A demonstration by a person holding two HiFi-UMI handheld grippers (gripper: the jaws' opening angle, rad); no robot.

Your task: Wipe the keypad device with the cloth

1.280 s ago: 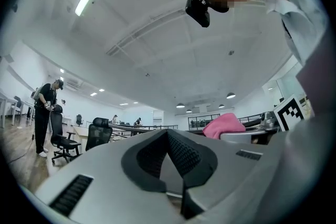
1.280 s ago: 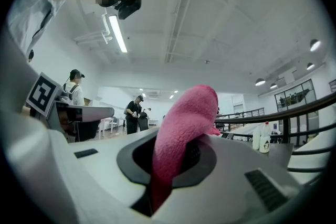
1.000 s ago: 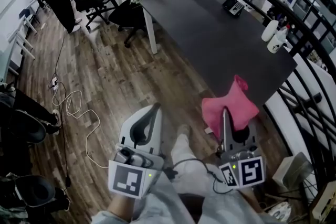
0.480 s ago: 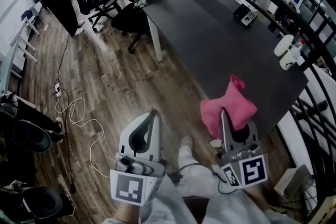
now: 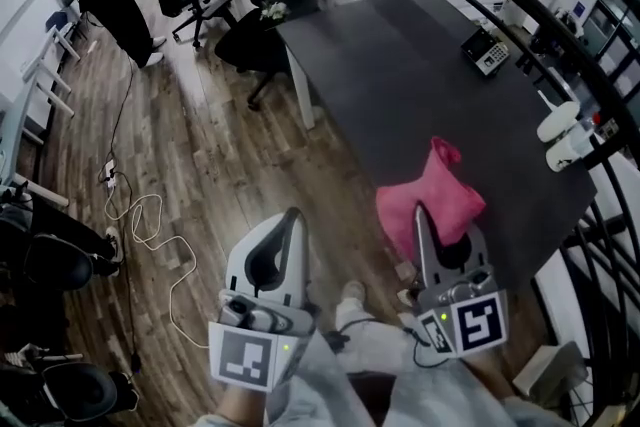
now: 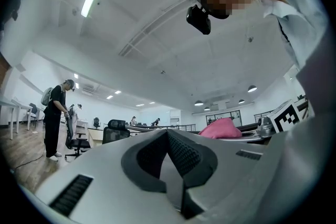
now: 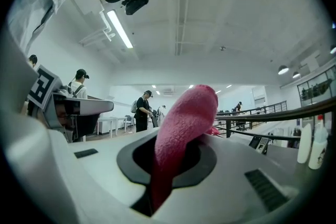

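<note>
Within the right claw (image 5: 424, 223), a pink cloth (image 5: 441, 194)

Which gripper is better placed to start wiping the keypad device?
Right. The right gripper is shut on the pink cloth at the table edge, nearer the keypad device. The left gripper is shut, empty, over the floor.
</note>
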